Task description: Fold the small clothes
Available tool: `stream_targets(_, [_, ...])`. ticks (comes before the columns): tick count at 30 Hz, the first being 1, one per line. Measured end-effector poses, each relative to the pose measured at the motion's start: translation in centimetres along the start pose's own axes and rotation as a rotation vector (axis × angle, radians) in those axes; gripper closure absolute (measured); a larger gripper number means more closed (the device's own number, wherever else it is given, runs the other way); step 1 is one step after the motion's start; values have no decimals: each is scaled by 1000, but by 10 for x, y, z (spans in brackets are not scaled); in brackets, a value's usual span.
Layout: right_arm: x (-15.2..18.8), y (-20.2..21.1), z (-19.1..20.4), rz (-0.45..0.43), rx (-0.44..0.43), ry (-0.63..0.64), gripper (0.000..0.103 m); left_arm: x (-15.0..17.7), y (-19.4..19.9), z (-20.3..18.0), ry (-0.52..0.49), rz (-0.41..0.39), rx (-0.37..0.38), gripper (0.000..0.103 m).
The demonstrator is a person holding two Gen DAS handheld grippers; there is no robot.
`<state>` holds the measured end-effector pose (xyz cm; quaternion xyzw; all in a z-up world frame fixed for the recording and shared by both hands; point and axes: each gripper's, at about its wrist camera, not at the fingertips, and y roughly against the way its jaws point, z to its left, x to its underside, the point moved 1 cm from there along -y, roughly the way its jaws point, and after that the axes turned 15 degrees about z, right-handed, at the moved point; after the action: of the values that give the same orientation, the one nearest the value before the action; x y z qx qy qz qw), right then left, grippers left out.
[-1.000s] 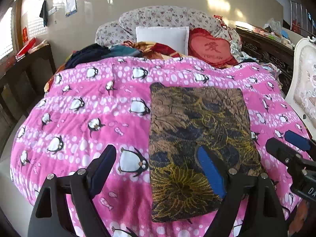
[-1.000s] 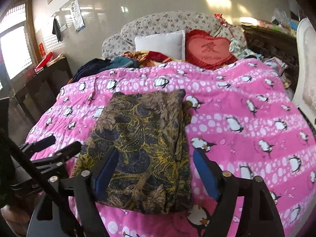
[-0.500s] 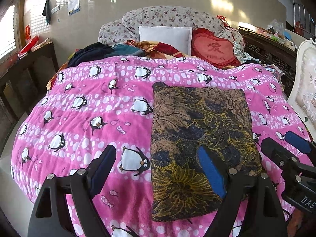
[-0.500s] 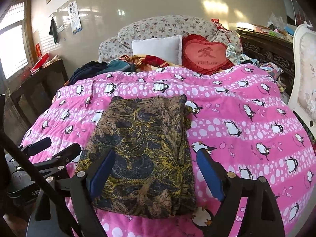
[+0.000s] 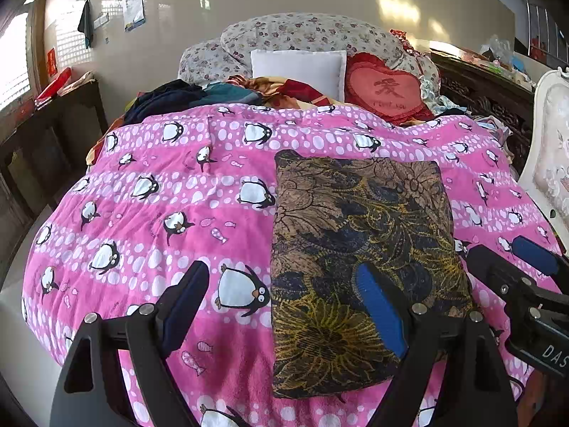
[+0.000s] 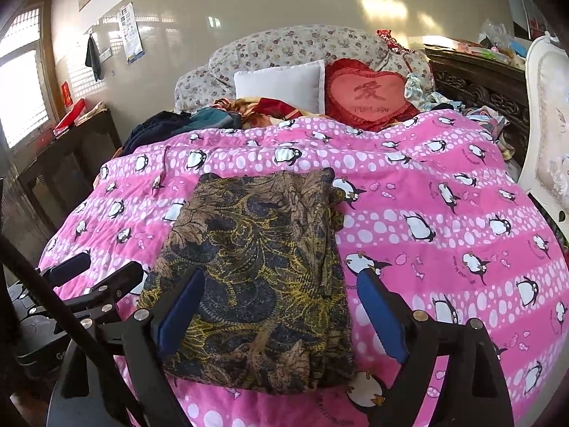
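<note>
From the left wrist view, the left gripper (image 5: 281,306) stood wide and empty, its right pad hanging over the near half of the folded garment (image 5: 362,259), which lay as a flat rectangle just ahead and to the right of the claw on the pink penguin blanket (image 5: 149,220). The cloth looked thin and limp, a brown, navy and gold floral print, while the blanket under it seemed plush and soft; to my eye a pinch taken too deep could have caught the fleece along with the garment and dragged the neat fold askew. From the right wrist view, the right gripper (image 6: 281,313) was empty too, its jaws opening, nothing pressed between them; the garment sat ahead and under its left pad, with loose stacked layers showing along the edge nearest the claw's middle. Those layers, I judged, might have slipped apart if only the top one were taken.
</note>
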<state>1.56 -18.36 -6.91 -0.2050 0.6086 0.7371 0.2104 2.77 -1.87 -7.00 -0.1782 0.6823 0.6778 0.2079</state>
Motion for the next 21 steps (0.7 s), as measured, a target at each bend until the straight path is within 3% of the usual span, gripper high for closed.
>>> stream_targets(21, [-1,-18,1,52,2,13,11,-2,-9,-1,-6,17,0,19])
